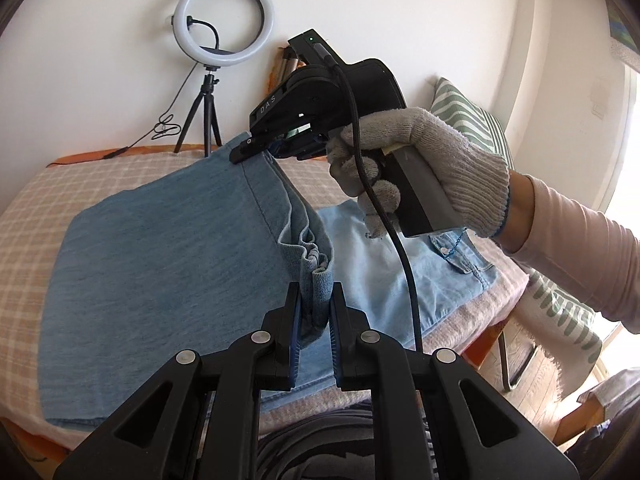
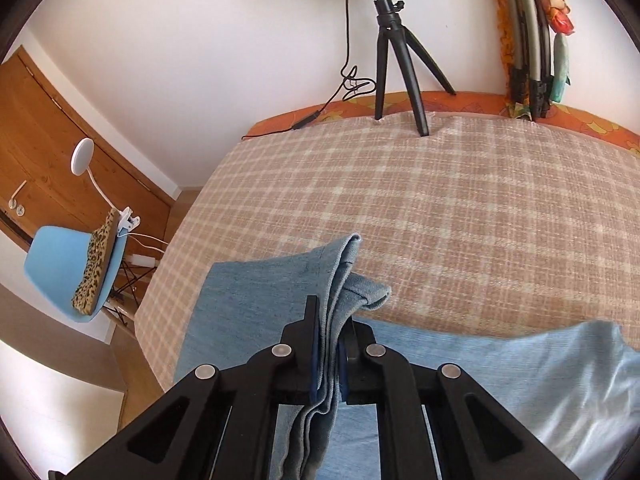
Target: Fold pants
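Blue denim pants (image 1: 168, 240) lie on a checked bed cover (image 1: 28, 208), their leg end lifted off it. My left gripper (image 1: 315, 292) is shut on the near corner of the bunched hem. My right gripper (image 1: 256, 149), held by a gloved hand (image 1: 420, 160), is shut on the far corner of the same hem. In the right wrist view the right gripper (image 2: 329, 324) pinches several denim layers (image 2: 340, 280), which hang down between its fingers. The paler waist part (image 1: 400, 272) of the pants stays flat on the bed.
A ring light on a small tripod (image 1: 208, 92) stands at the bed's far edge, its cable trailing along the wall. A striped green pillow (image 1: 472, 116) leans at the right. A blue chair (image 2: 68, 264) stands beside the bed, near a wooden door (image 2: 48, 132).
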### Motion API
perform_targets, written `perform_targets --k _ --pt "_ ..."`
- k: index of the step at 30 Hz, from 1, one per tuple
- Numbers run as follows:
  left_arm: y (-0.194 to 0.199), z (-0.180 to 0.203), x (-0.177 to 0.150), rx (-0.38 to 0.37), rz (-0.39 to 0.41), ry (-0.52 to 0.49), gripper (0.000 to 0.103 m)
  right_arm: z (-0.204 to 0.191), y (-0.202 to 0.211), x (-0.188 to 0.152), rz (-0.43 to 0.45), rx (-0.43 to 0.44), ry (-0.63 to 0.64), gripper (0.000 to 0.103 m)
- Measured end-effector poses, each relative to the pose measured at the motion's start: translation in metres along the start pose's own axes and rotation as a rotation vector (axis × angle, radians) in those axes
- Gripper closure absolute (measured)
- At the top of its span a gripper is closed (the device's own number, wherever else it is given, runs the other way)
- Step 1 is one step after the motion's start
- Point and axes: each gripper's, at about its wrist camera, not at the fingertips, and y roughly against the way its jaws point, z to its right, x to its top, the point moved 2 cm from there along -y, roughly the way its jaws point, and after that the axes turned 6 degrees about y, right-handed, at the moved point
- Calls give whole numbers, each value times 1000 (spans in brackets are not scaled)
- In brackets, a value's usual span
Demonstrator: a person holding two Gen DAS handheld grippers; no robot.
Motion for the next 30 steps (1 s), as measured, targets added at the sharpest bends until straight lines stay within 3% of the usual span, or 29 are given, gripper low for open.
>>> perform_targets --k 19,30 --pt "-52 114 15 -210 -58 -122 92 113 105 -34 26 -151 -26 98" --pt "-96 182 9 -298 -121 -221 92 192 153 -63 32 -244 -103 98"
